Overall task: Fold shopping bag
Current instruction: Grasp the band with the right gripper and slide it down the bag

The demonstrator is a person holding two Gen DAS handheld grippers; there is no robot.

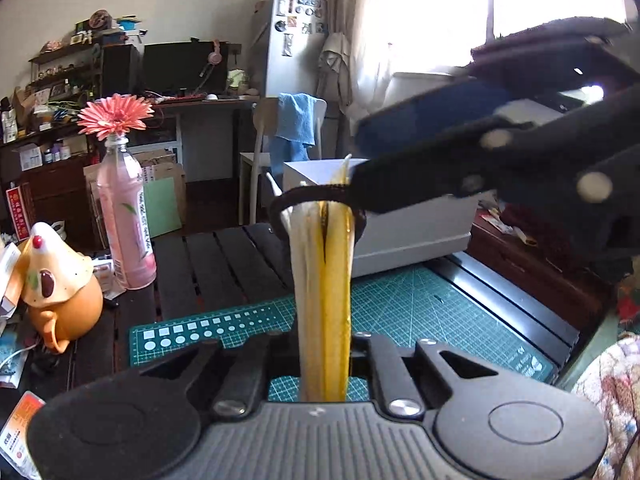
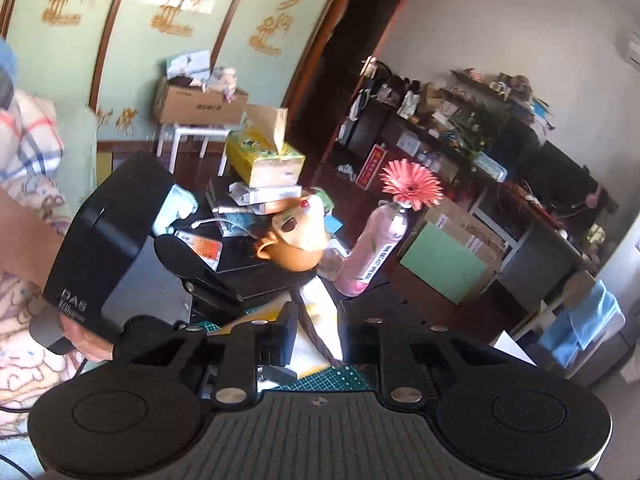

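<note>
Yellow-white pleated fabric shopping bag [image 1: 326,280] pinched by left tool [image 1: 325,364]; right tool [image 1: 352,186] clamps black handle loop [image 1: 296,196] — loose grip could unravel folds.

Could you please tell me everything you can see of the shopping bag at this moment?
The shopping bag is gathered into a narrow, pleated bundle of thin white and yellow-orange material, held upright above the green cutting mat. The left gripper is shut on its lower end. Near the top, a dark handle strap loops around the bundle, and the right gripper meets the strap there. In the right wrist view, white and yellow cloth with a brown strap sits between that gripper's fingers.
</note>
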